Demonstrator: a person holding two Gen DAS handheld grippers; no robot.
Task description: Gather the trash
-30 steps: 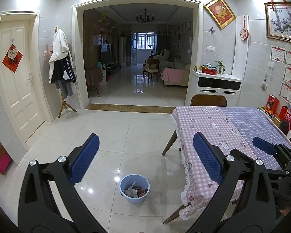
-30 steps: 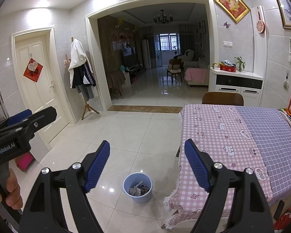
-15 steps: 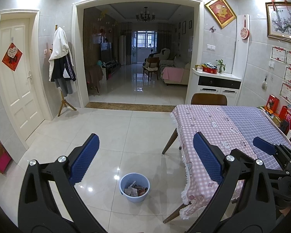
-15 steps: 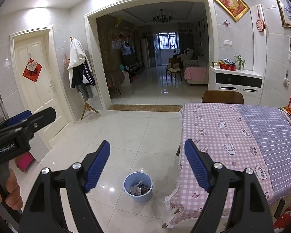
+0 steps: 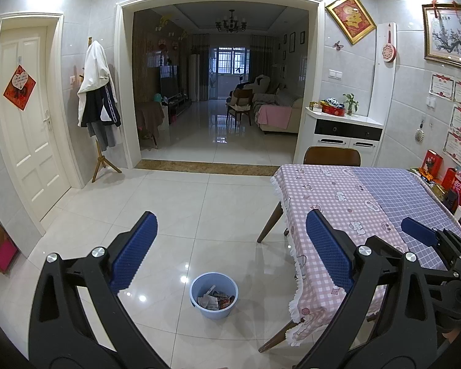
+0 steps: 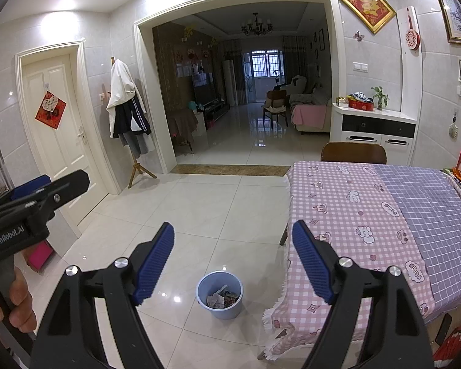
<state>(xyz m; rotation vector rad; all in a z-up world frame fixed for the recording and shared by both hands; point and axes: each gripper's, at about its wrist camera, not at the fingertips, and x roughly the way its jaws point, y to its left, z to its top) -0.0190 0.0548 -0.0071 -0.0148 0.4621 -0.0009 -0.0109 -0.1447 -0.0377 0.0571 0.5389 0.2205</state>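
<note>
Small round blue plastic bin [image 5: 214,295] lower centre, crumpled paper trash [image 5: 213,299] inside hard to identify. Left gripper [image 5: 230,256], right gripper [image 6: 233,263]: jaws spread, empty. Hand [image 6: 13,303] only in right view, lower left.

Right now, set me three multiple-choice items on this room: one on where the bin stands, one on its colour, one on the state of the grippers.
1. Where does the bin stand?
A. On the table
B. On the floor tiles beside the table's corner
C. On the white cabinet

2. What colour is the bin?
A. Light blue
B. Red
C. Black

3. How are the left gripper and right gripper?
A. Both shut on trash
B. One holds the bin
C. Both open with nothing between the pads

Answers:
1. B: it sits on the floor tiles, next to the draped corner of the table.
2. A: its wall is pale blue, with crumpled wrappers inside.
3. C: in each wrist view the blue pads stand wide apart and only floor shows between them.
</note>
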